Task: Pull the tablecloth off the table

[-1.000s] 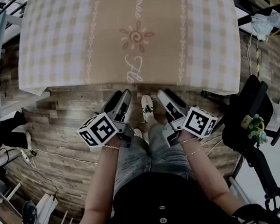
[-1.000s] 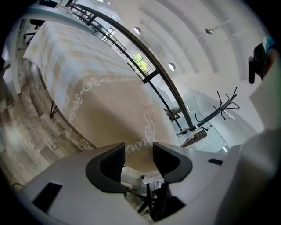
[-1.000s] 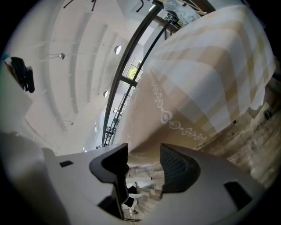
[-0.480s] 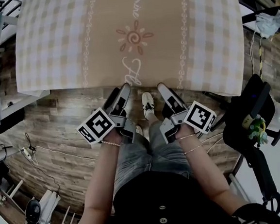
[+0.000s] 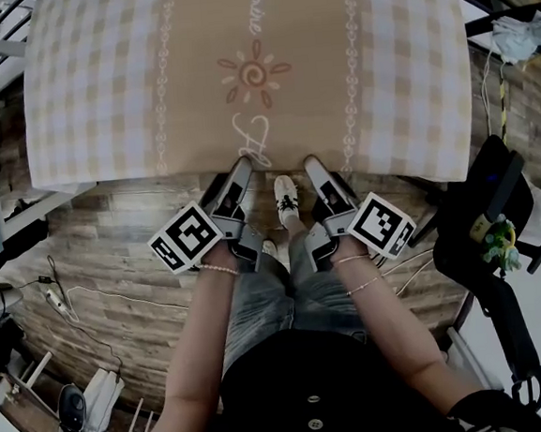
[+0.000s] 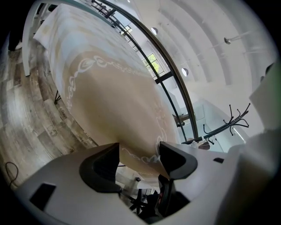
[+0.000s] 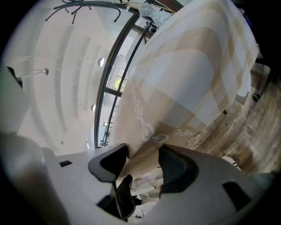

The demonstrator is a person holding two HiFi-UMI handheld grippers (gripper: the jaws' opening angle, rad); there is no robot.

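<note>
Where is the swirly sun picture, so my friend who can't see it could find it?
Find the big checked tablecloth at the top of the head view. Down its middle runs a plain tan band, and the sun sits in that band. It is the only spiral with petal rays around it; its neighbours are curly writing and chains of small loops.

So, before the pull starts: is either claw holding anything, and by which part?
Nothing yet. The left claw and right claw have just been opening; the tablecloth hem hangs between each one's open jaws, ungripped.
</note>
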